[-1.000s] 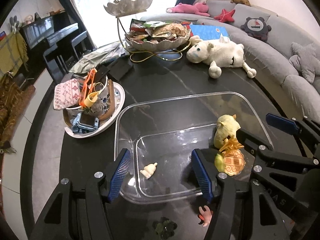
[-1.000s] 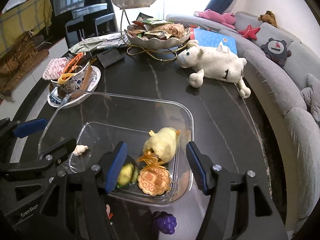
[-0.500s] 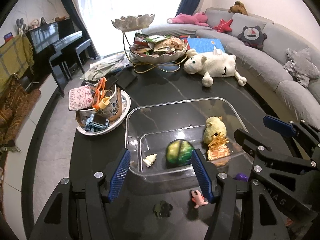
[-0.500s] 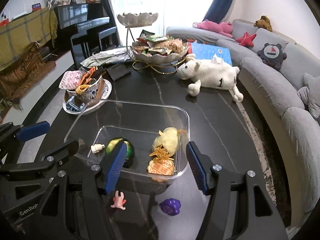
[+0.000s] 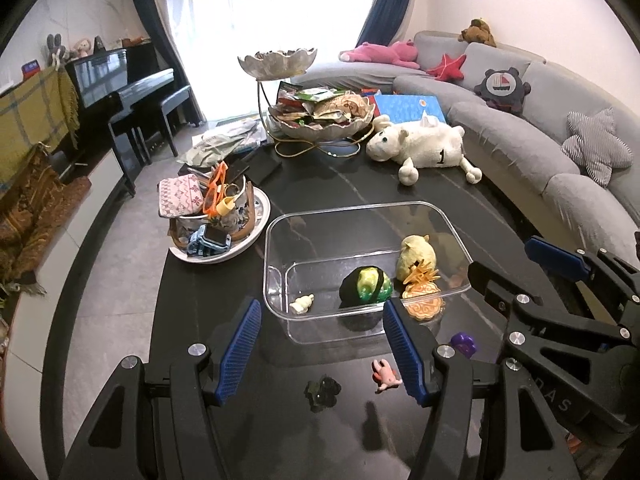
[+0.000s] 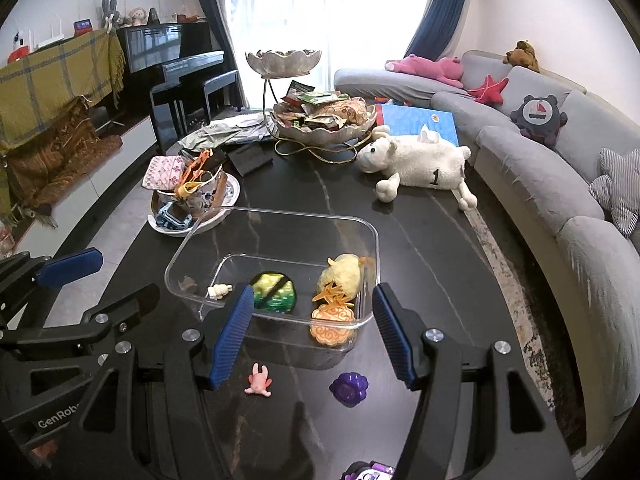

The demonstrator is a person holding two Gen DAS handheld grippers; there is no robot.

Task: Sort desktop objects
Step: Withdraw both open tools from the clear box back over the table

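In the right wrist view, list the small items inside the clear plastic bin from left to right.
Small cream figurine → green-and-yellow ball with a black band → round orange patterned cake toy.

Clear bin [image 5: 276, 240] at centre of table [image 5: 320, 188]; ball [image 5: 366, 286], duck [image 5: 416, 254], small figurine [image 5: 301, 304] inside. Before bin: pink toy [image 5: 385, 375], purple toy [image 6: 349, 388]. Left: heaped plate [image 5: 256, 236]. Behind: snack bowl [image 5: 320, 130], plush sheep [image 5: 420, 146].

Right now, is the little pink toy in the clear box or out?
Out. The small pink toy lies on the black table, just outside the clear plastic box.
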